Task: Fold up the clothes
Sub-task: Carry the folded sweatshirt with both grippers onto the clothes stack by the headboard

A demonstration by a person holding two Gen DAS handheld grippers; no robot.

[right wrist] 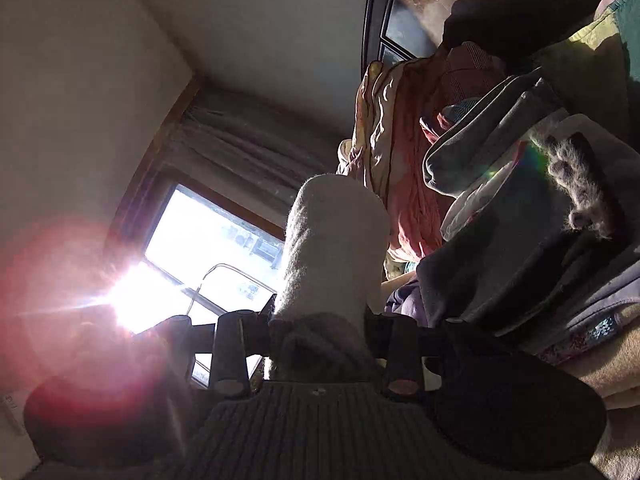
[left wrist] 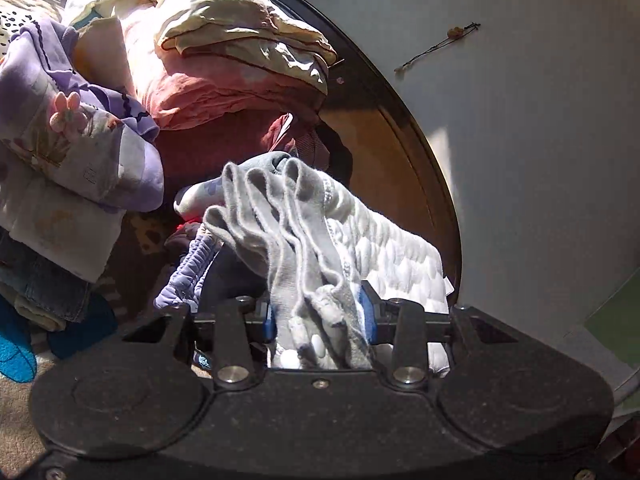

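My left gripper (left wrist: 320, 318) is shut on a bunched grey-white garment (left wrist: 288, 224) with a ribbed edge and a quilted white part (left wrist: 392, 248); the cloth rises in folds from between the blue pads. My right gripper (right wrist: 320, 336) is shut on a pale grey knitted cloth (right wrist: 332, 248), which stands up between the fingers and drapes back over the gripper body. Whether both hold the same garment I cannot tell.
A heap of clothes lies to the left: a purple flowered garment (left wrist: 72, 128), pink cloth (left wrist: 208, 80) and cream cloth (left wrist: 224, 12). A dark wooden frame (left wrist: 408, 136) and white wall (left wrist: 540, 120) stand right. A bright window (right wrist: 208, 248) glares; stacked dark clothes (right wrist: 520, 208) sit right.
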